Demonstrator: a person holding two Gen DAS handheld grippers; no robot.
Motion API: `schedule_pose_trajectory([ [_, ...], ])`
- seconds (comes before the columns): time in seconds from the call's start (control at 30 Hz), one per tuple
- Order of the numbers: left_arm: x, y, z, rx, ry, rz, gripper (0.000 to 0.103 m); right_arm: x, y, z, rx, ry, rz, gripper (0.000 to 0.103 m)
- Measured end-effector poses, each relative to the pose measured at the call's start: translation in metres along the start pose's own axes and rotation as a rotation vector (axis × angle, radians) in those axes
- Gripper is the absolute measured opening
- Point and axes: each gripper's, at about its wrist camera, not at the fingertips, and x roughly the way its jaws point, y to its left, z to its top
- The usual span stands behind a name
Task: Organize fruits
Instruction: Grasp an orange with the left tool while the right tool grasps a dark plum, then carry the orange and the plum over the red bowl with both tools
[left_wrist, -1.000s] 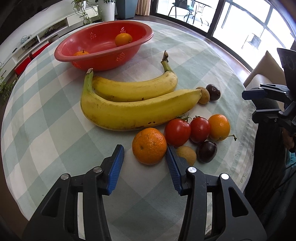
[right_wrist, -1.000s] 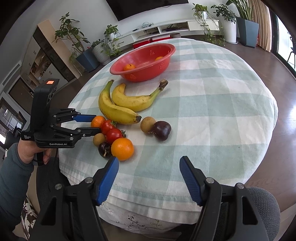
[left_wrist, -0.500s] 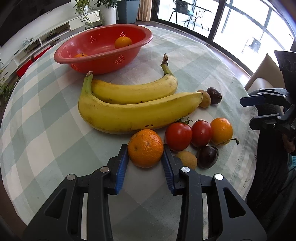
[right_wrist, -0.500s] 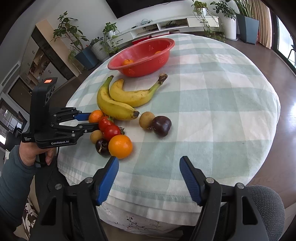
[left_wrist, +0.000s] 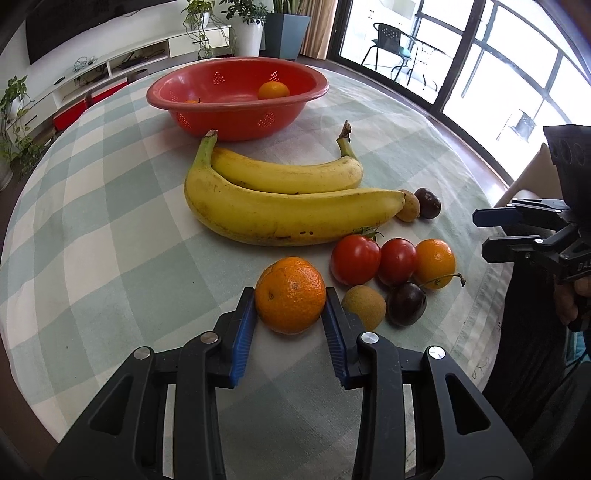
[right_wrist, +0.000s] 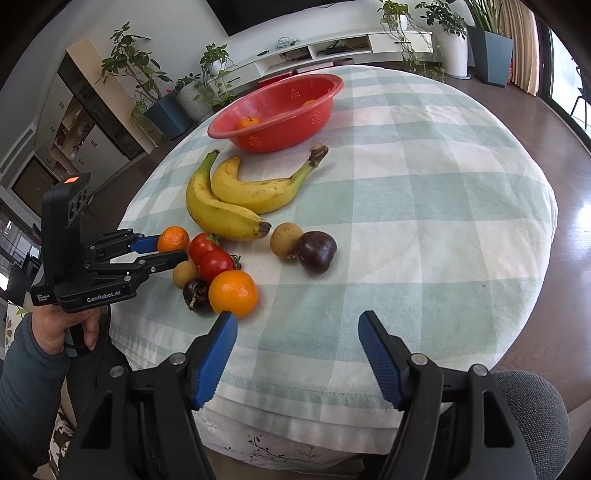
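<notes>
Blue ribbed pads of the left gripper (left_wrist: 290, 314) clamp the round dimpled mandarin (left_wrist: 290, 294) at its widest girth; it seems barely off the checked cloth. Lift it straight up before carrying it ahead to the red perforated plastic bowl (left_wrist: 236, 101), clearing the two long yellow bananas (left_wrist: 280, 218) between. The right gripper (right_wrist: 297, 350) hangs spread and empty. Ahead and right of the left gripper: two bananas, two red tomatoes (left_wrist: 355, 259), one smooth orange (left_wrist: 435, 263), two dark plums (left_wrist: 407, 303), two tan round fruits (left_wrist: 364, 307). Two oranges sit in the bowl.
</notes>
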Motion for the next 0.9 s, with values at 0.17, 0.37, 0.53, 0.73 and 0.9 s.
schedule_pose_trajectory([
  [0.17,-0.023,-0.002,-0.014,-0.071,-0.055,0.004,0.033,0.006,0.002,0.016,-0.032,-0.015,-0.043,0.071],
  [0.37,-0.041,-0.011,-0.032,-0.132,-0.089,0.012,0.033,0.030,-0.001,0.030,-0.056,0.028,-0.082,0.058],
  [0.53,-0.048,-0.012,-0.048,-0.164,-0.099,0.001,0.033,0.038,0.003,0.034,-0.093,0.034,-0.111,0.055],
  [0.73,-0.047,-0.012,-0.048,-0.171,-0.098,-0.001,0.033,0.045,0.006,0.037,-0.130,0.037,-0.129,0.048],
  [0.9,-0.045,-0.012,-0.048,-0.172,-0.092,-0.004,0.033,0.047,0.010,0.036,-0.162,0.037,-0.132,0.034],
])
